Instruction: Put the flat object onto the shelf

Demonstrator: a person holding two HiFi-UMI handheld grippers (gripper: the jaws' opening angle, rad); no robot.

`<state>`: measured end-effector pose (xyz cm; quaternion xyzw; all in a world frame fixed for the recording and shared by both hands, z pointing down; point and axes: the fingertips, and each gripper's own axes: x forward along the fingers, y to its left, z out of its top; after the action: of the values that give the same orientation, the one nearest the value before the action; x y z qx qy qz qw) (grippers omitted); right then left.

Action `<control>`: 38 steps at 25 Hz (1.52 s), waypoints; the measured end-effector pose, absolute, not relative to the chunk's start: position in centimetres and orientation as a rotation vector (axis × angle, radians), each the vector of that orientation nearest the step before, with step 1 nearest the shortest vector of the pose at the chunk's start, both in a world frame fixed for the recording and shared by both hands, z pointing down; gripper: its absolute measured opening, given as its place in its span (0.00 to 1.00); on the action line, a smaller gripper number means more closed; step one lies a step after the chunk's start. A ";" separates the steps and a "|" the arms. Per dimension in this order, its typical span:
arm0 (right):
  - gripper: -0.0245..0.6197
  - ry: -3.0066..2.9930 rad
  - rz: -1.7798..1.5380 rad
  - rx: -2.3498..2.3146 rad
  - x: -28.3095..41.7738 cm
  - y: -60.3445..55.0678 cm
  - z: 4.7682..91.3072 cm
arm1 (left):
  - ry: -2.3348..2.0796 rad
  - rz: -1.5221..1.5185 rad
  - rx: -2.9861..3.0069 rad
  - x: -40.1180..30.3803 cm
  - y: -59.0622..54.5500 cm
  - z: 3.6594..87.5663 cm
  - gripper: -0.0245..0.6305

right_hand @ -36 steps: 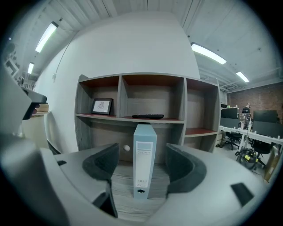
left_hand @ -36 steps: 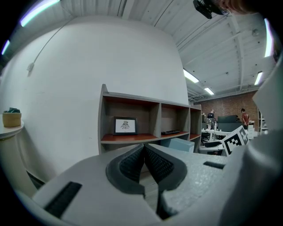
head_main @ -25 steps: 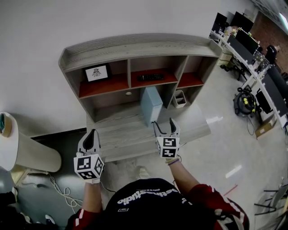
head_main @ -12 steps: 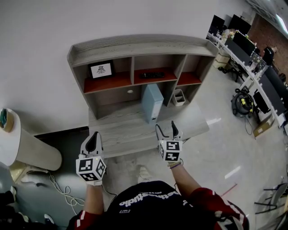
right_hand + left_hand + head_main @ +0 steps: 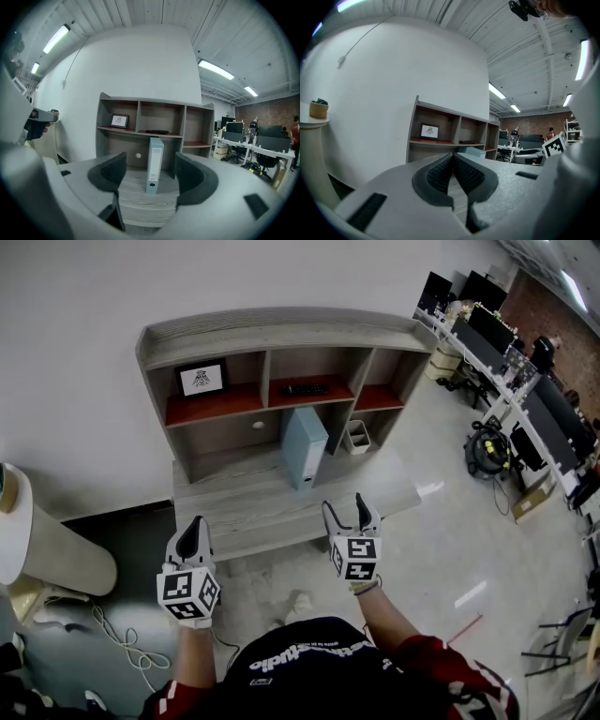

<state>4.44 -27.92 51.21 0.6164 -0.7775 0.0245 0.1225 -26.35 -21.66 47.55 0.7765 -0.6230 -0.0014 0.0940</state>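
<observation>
A light blue binder (image 5: 305,446) stands upright on the grey wooden lower surface (image 5: 253,507) of the shelf unit (image 5: 281,332), in front of the middle compartments. In the right gripper view the binder (image 5: 155,164) shows straight ahead between the jaws, well beyond them. My right gripper (image 5: 345,513) is open and empty, held off the front edge of the lower surface; its jaws (image 5: 150,174) stand wide apart. Lower left of the unit, my left gripper (image 5: 194,532) is shut with nothing in it, its pads (image 5: 440,171) pressed together.
A framed picture (image 5: 201,379) and a black remote (image 5: 302,388) sit on the red upper shelf. A small bin (image 5: 356,437) stands beside the binder. A white round table (image 5: 42,545) is at the left, with cables (image 5: 117,638) on the floor. Office desks (image 5: 525,381) line the right.
Both grippers have drawn back a little from the shelf unit, the right one dropping lower in view. The binder has not moved. Jaw states are unchanged.
</observation>
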 end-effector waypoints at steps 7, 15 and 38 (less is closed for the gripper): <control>0.53 -2.283 0.025 1.816 5.3 -27.3 48.9 | -1.859 -0.030 2.316 -25.7 -21.5 46.9 0.05; 0.53 -2.333 0.010 1.811 6.7 -27.1 47.3 | -1.857 -0.048 2.308 -23.6 -20.8 46.1 0.05; 0.51 -2.429 0.064 1.777 12.4 -23.5 45.2 | -1.938 0.053 2.389 -17.3 -18.3 42.1 0.05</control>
<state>12.44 -23.47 45.20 0.5890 -0.8052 0.0214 0.0654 -17.32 -18.28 42.06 0.7761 -0.6296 0.0172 0.0324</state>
